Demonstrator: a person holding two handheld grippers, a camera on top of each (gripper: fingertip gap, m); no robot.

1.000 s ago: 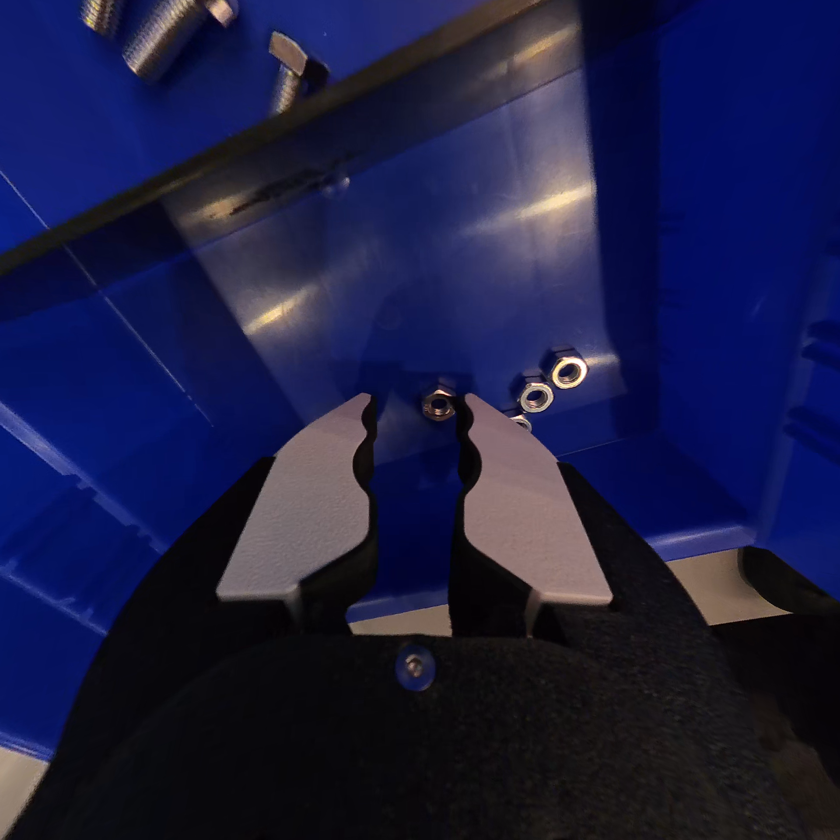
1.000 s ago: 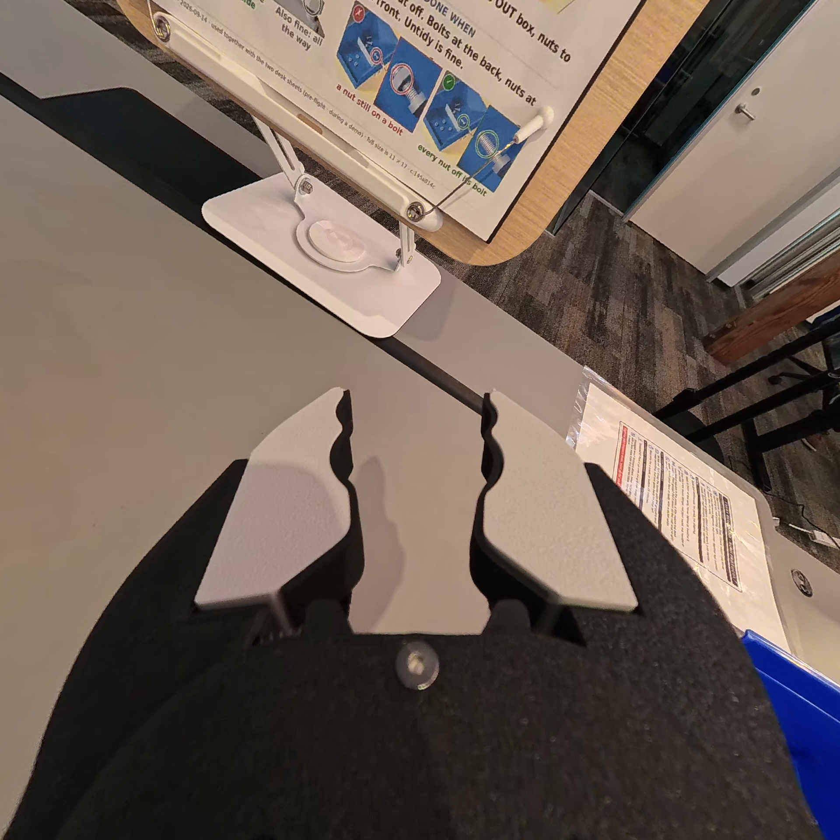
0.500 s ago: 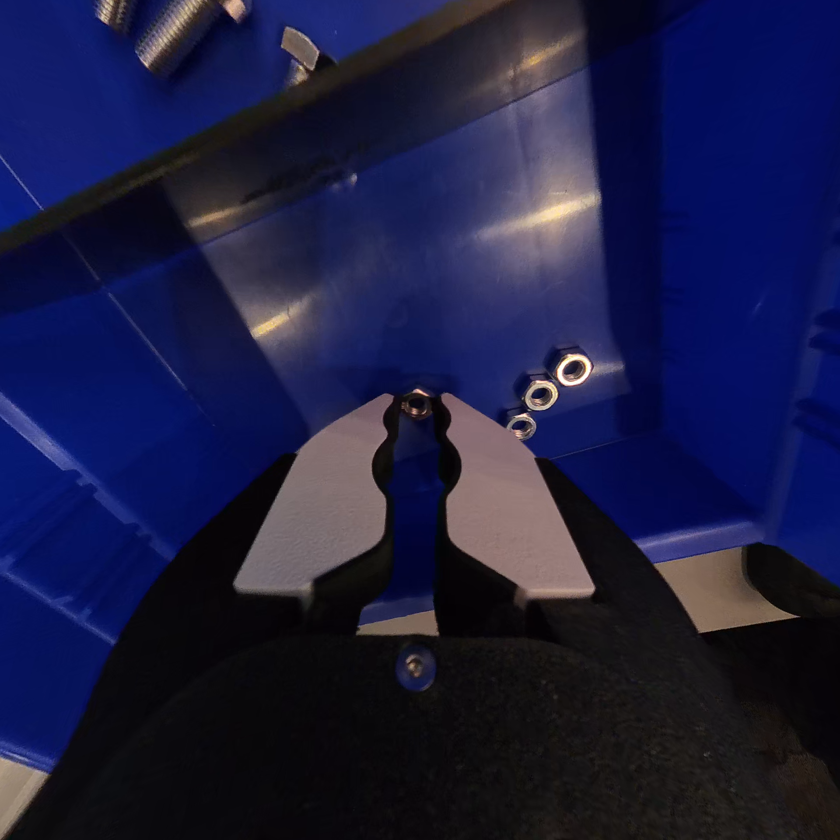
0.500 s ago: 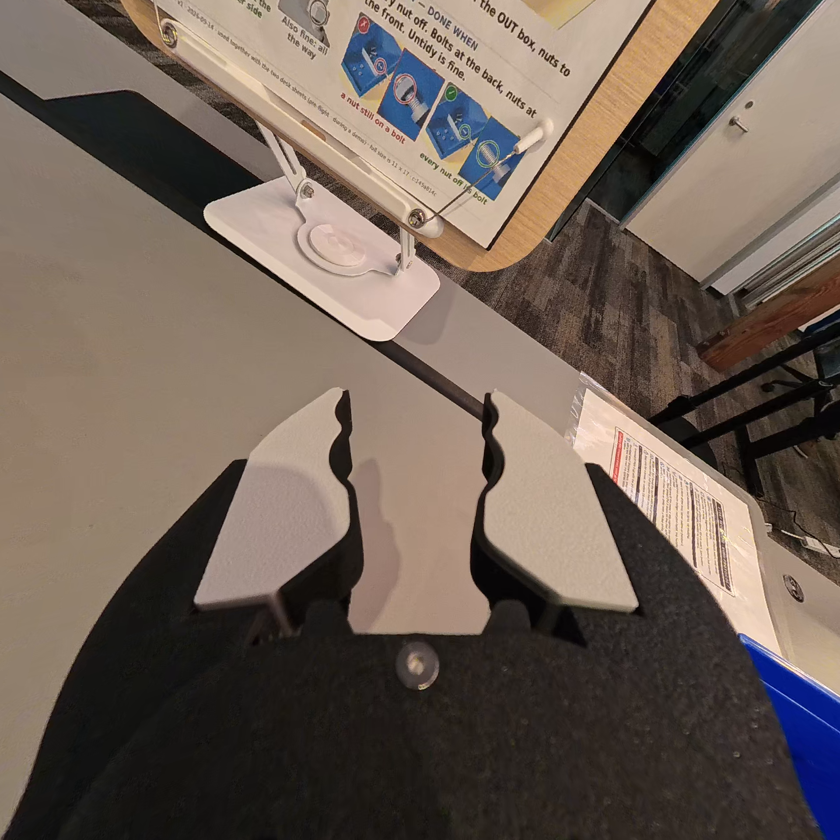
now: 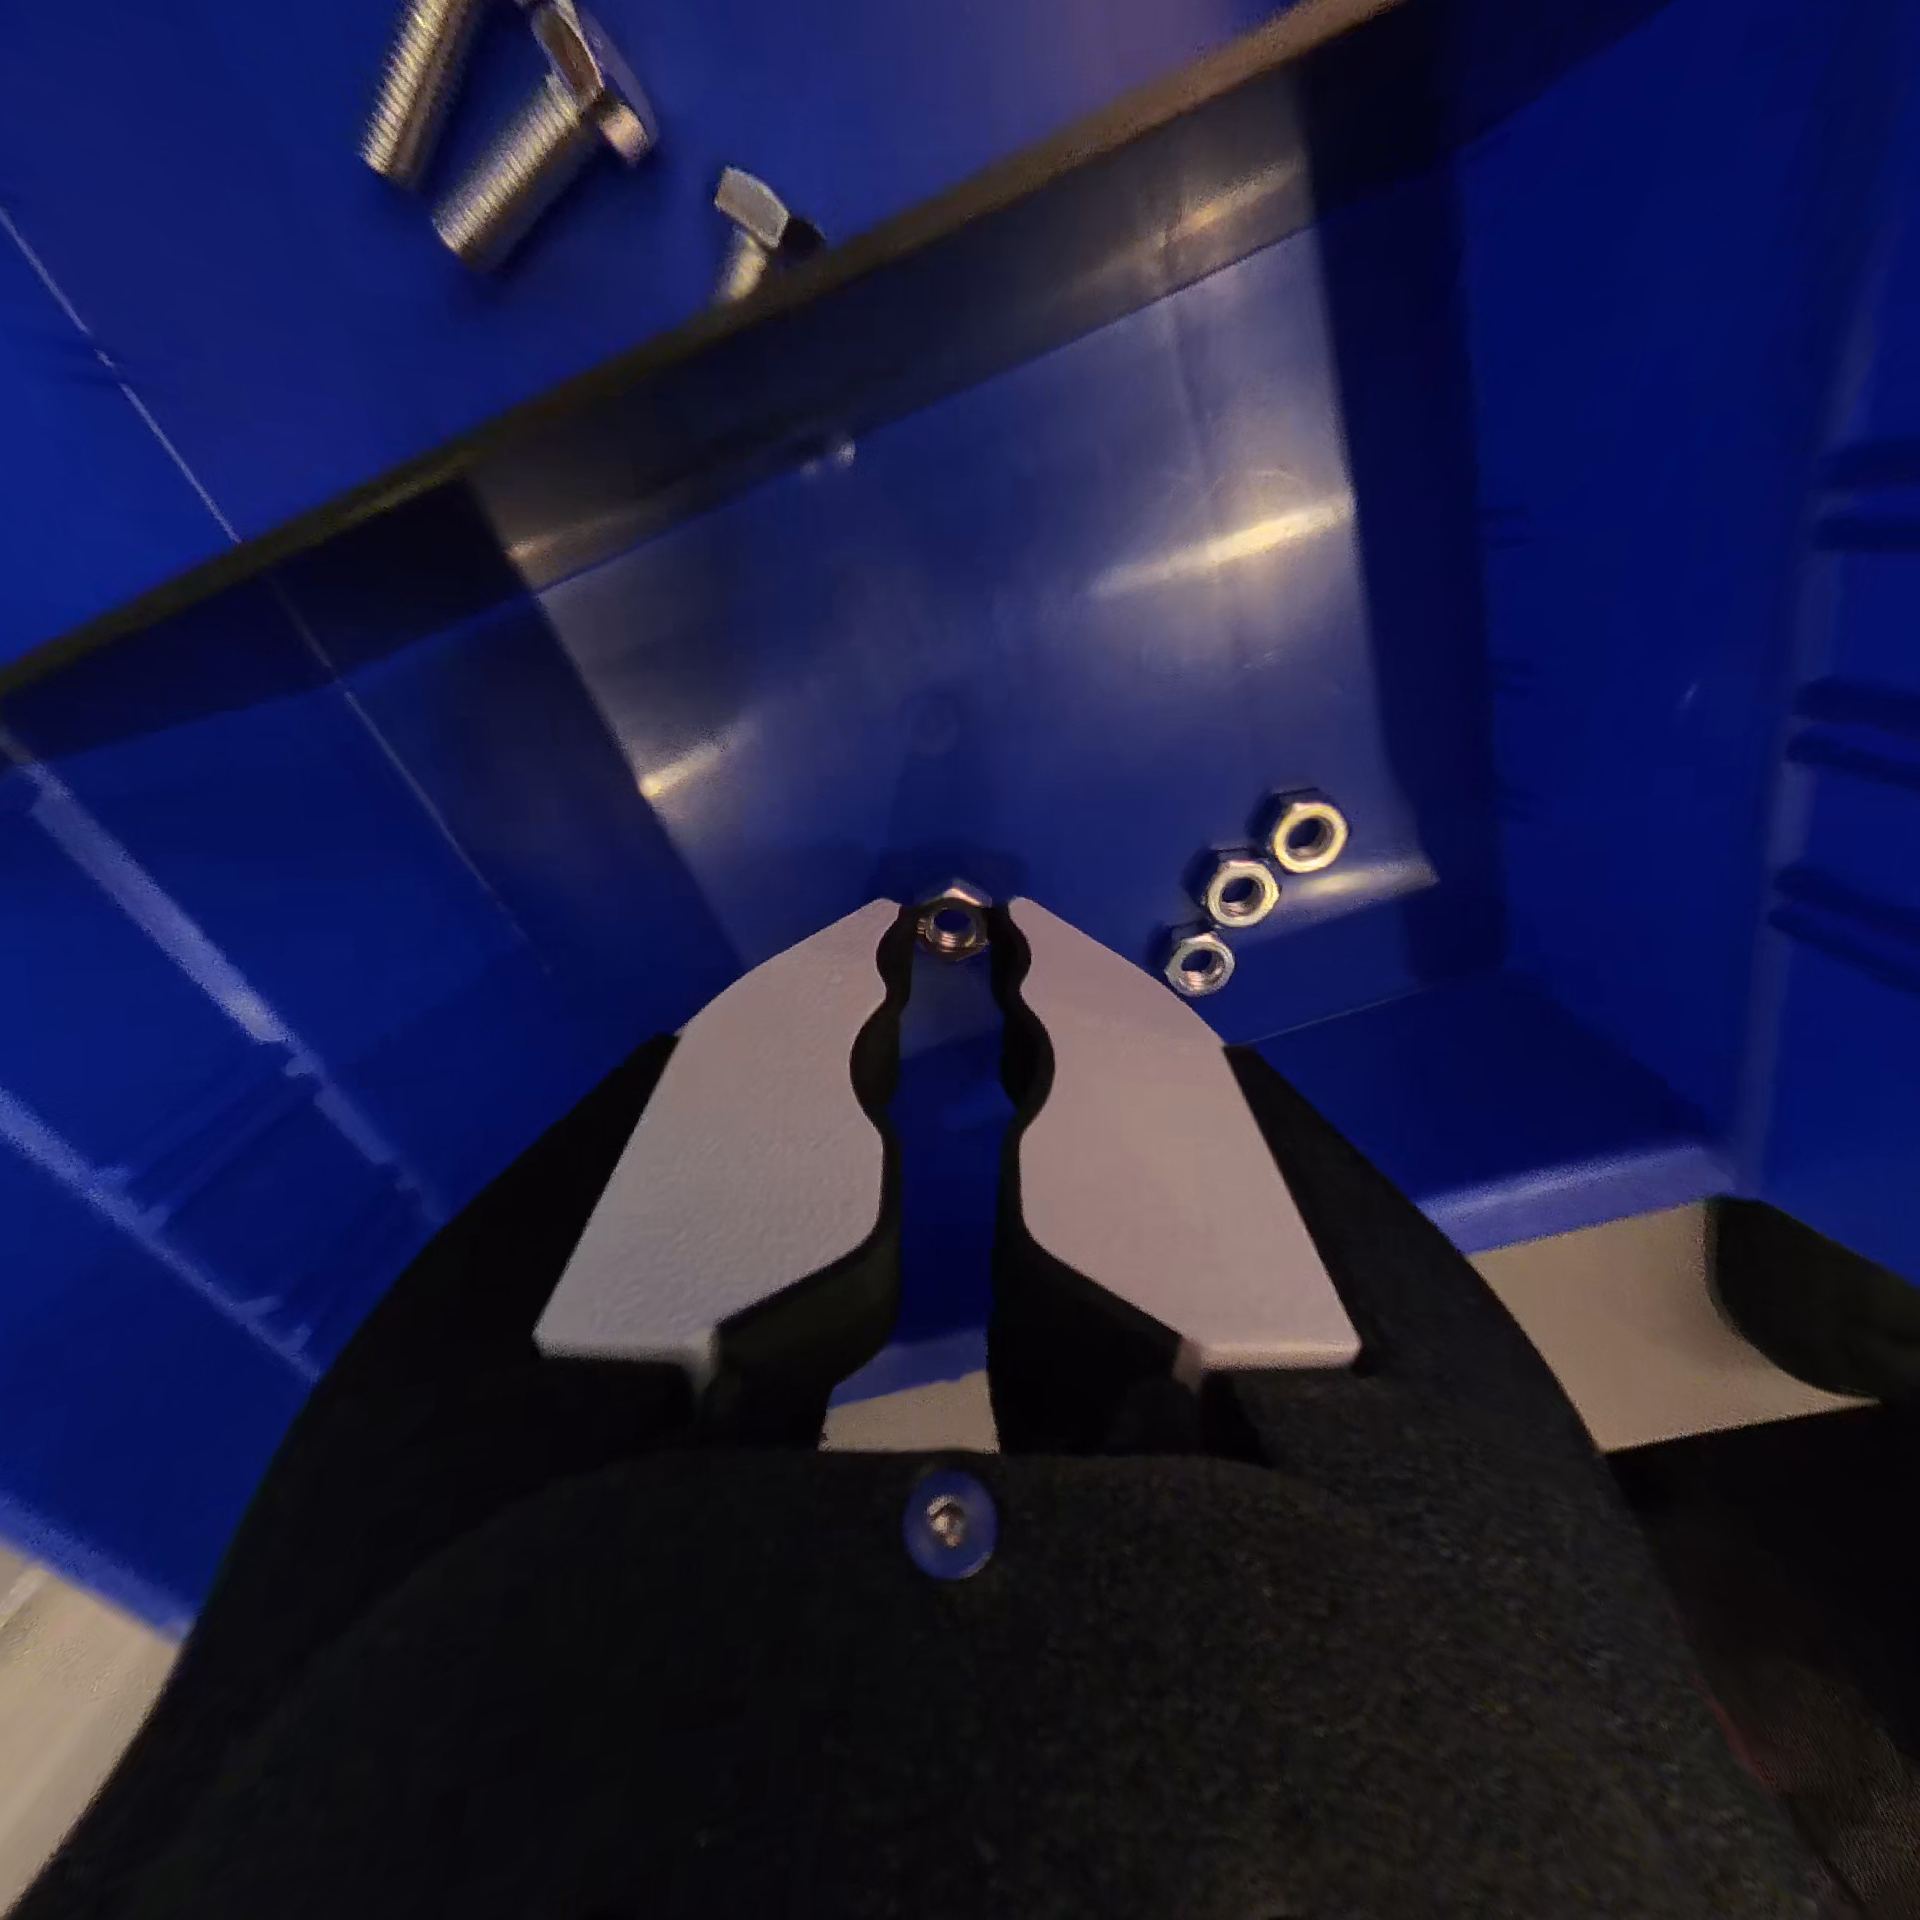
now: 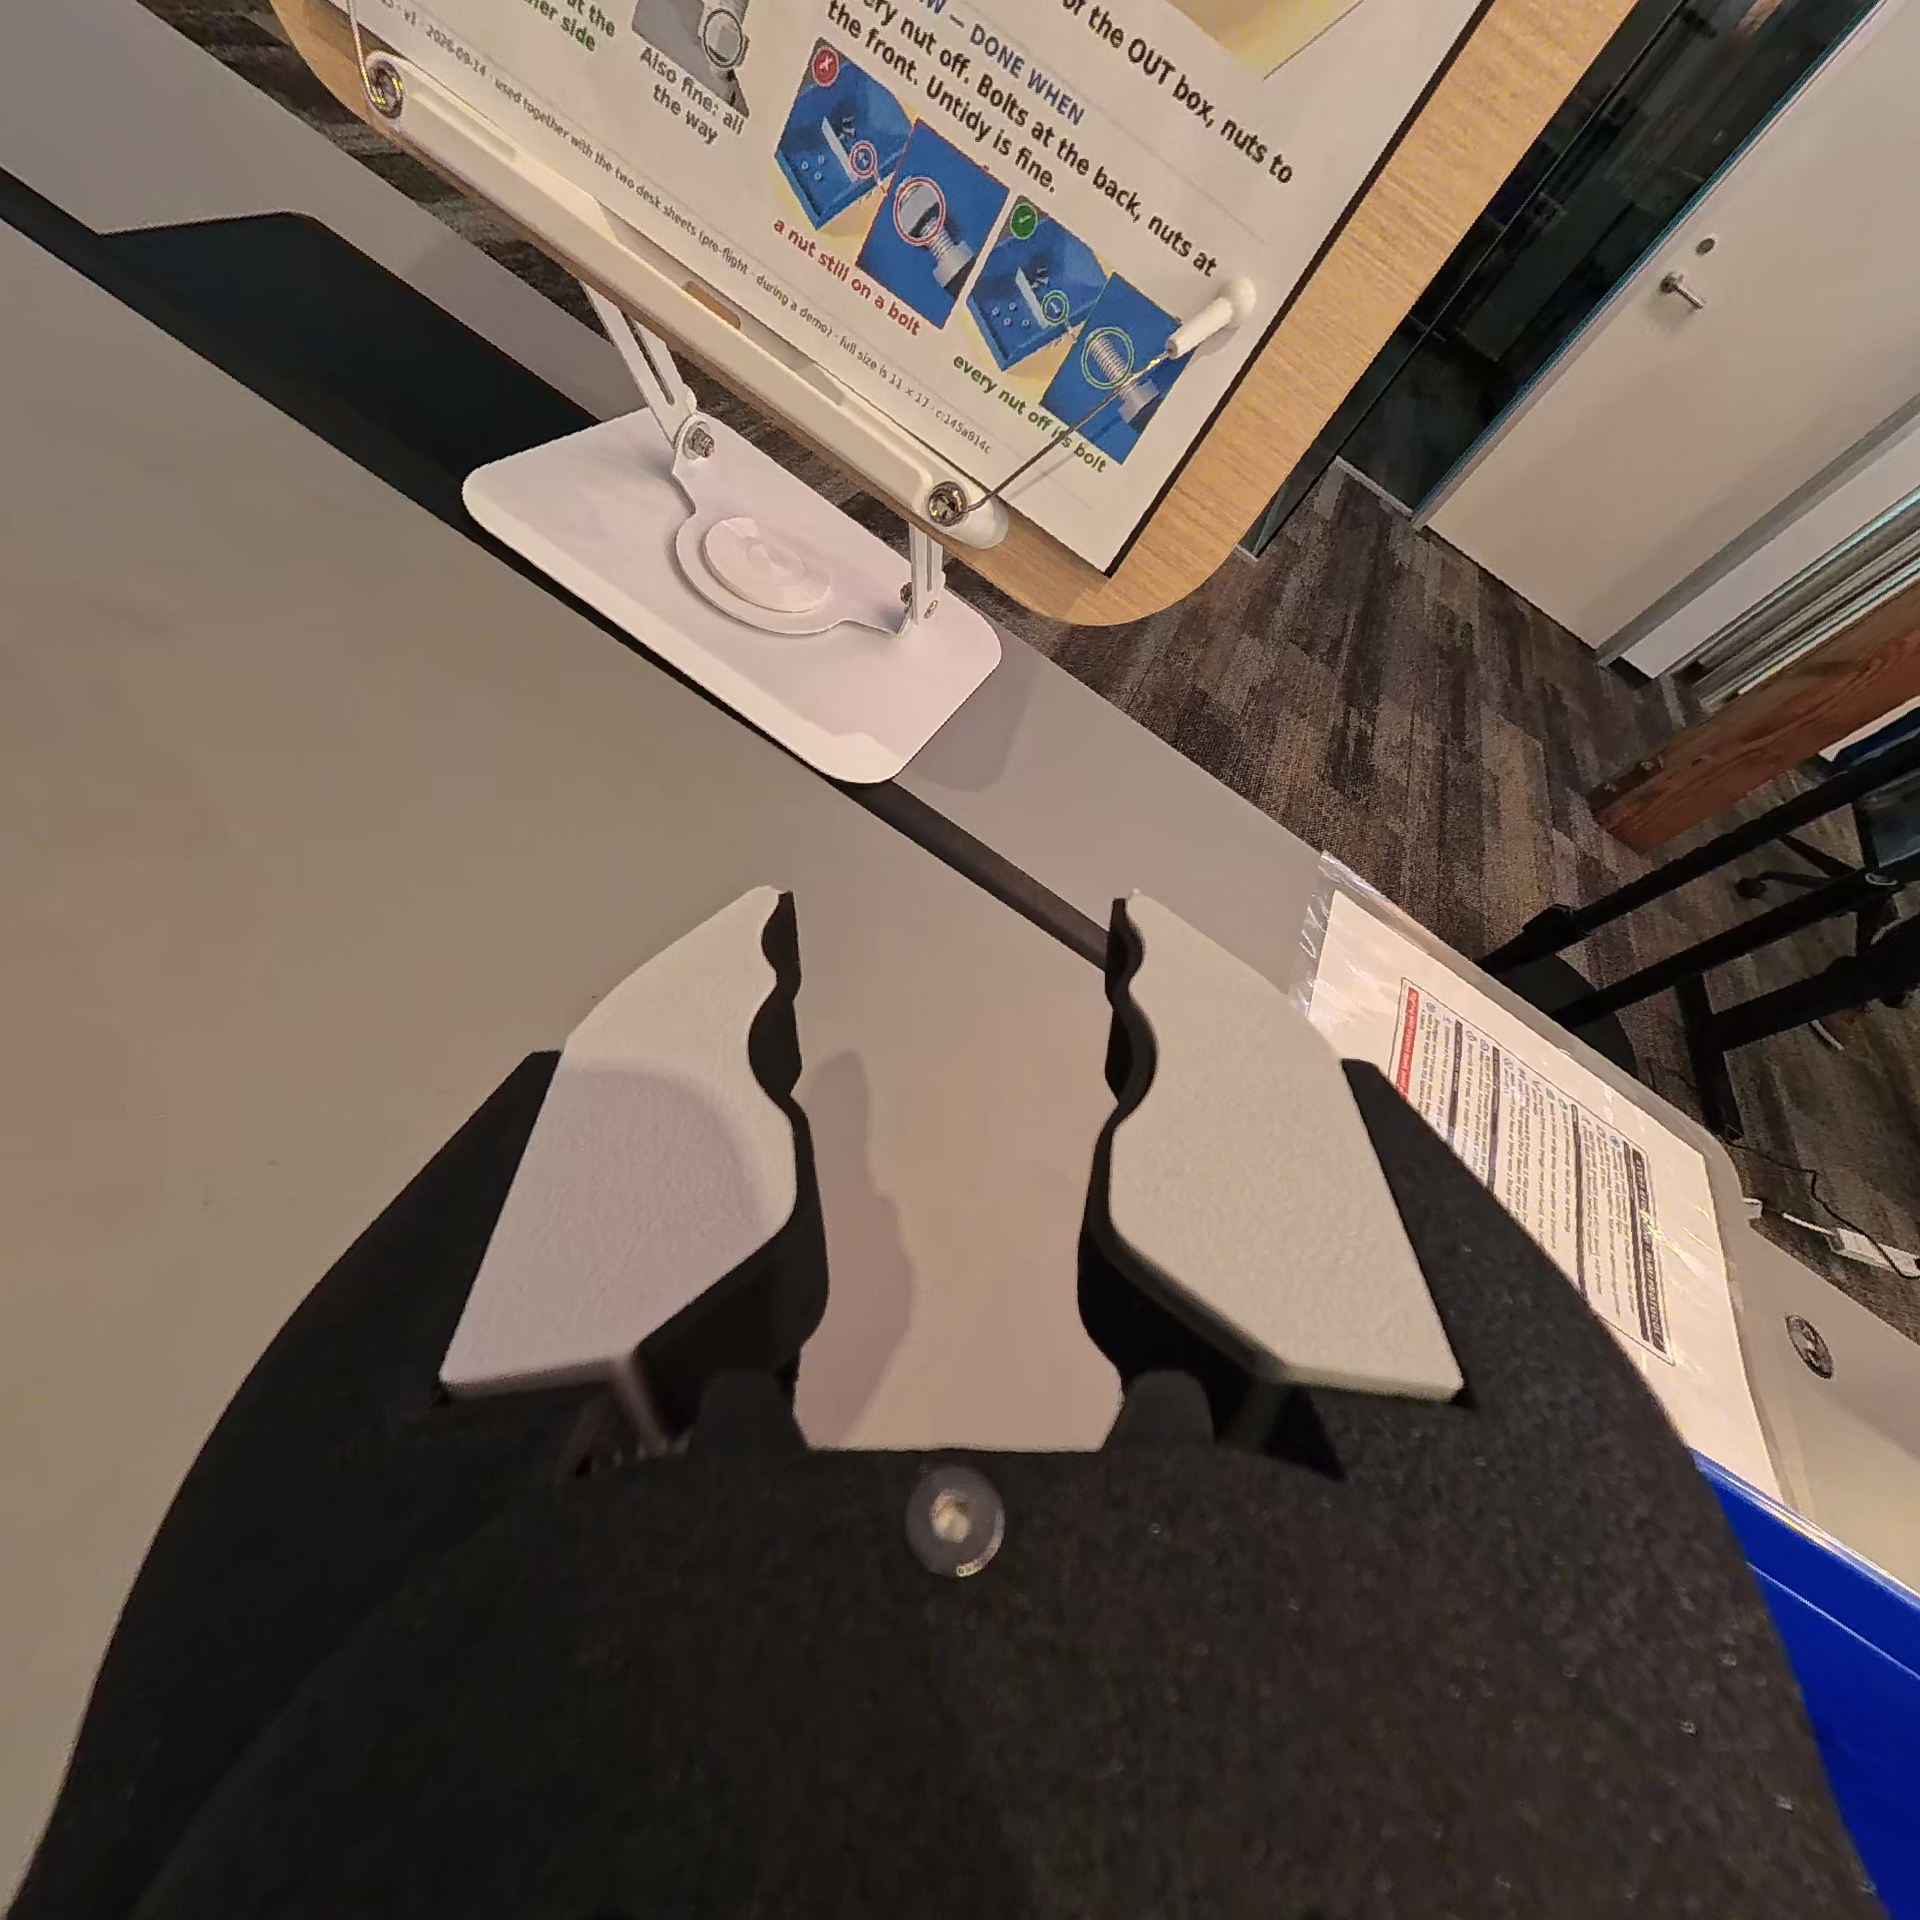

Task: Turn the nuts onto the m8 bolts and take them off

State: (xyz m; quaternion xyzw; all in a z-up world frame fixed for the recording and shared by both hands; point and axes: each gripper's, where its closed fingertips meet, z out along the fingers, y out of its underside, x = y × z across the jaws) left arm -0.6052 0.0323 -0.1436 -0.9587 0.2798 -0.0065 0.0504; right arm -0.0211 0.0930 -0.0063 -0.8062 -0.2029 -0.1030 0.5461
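In the left wrist view my left gripper is shut on a small steel nut, held at the fingertips inside the front compartment of a blue bin. Three more nuts lie in a row on the bin floor to the right. Behind a black divider, several bolts lie in the back compartment. In the right wrist view my right gripper is open and empty above a grey table.
A white stand holds an instruction board at the table's far edge. A laminated sheet lies on the right. A blue bin corner shows at the lower right. The bin walls close in around the left gripper. The grippers' ends are close to 60 centimeters from one another.
My left gripper closed on the nut that lay between its fingers and now holds it. The bolts show more fully at the top. The right gripper stayed open, shifting slightly.
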